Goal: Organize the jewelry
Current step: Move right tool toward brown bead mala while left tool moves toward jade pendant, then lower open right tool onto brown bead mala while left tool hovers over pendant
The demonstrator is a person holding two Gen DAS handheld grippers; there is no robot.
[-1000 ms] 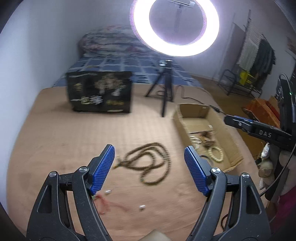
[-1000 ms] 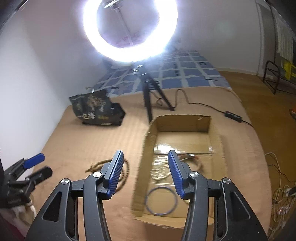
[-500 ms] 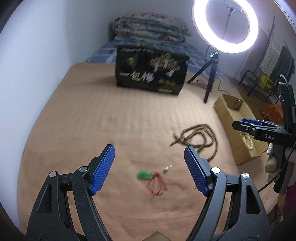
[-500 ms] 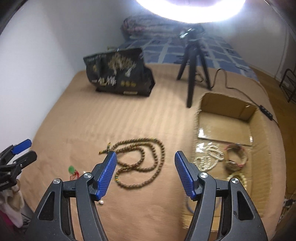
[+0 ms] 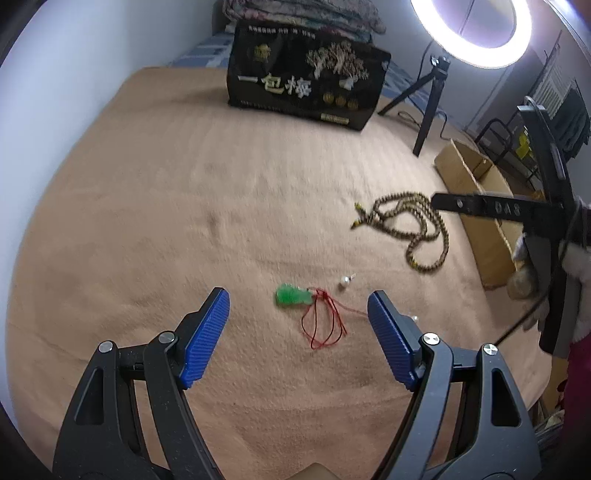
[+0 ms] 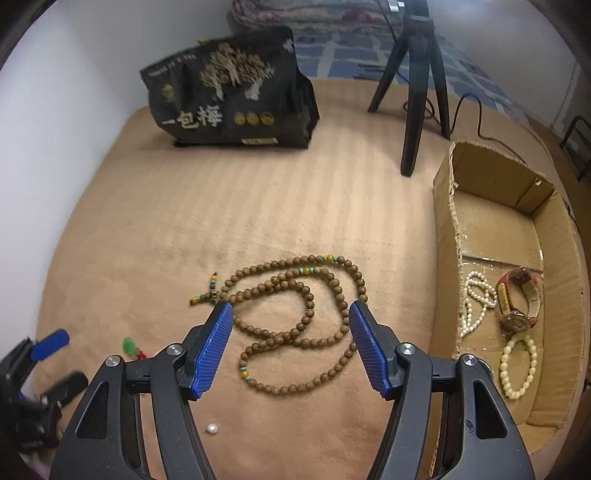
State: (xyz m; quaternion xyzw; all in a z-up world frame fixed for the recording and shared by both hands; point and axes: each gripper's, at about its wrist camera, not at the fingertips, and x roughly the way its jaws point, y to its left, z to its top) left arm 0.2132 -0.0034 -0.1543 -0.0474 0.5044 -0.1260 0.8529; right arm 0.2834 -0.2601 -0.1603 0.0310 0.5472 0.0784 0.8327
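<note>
A green pendant [image 5: 291,295] on a red cord [image 5: 325,325] lies on the tan cloth just ahead of my open, empty left gripper [image 5: 298,332]. A long brown bead necklace [image 6: 295,317] lies coiled under my open, empty right gripper [image 6: 291,343]; it also shows in the left wrist view [image 5: 417,229]. A cardboard box [image 6: 447,229] on the right holds a pearl strand [image 6: 476,299], a watch [image 6: 517,302] and a pale bead bracelet [image 6: 517,365]. A small pearl earring [image 5: 345,282] lies beside the pendant, and a loose pearl [image 6: 212,428] near the right gripper.
A black printed bag [image 6: 229,99] stands at the back of the cloth. A black tripod [image 6: 417,74] with a ring light [image 5: 469,33] stands behind the box, its cable trailing right. A bed lies beyond.
Both grippers have swung left, away from the box. The left now faces the green pendant; the right now hangs over the brown necklace. Both stay open.
</note>
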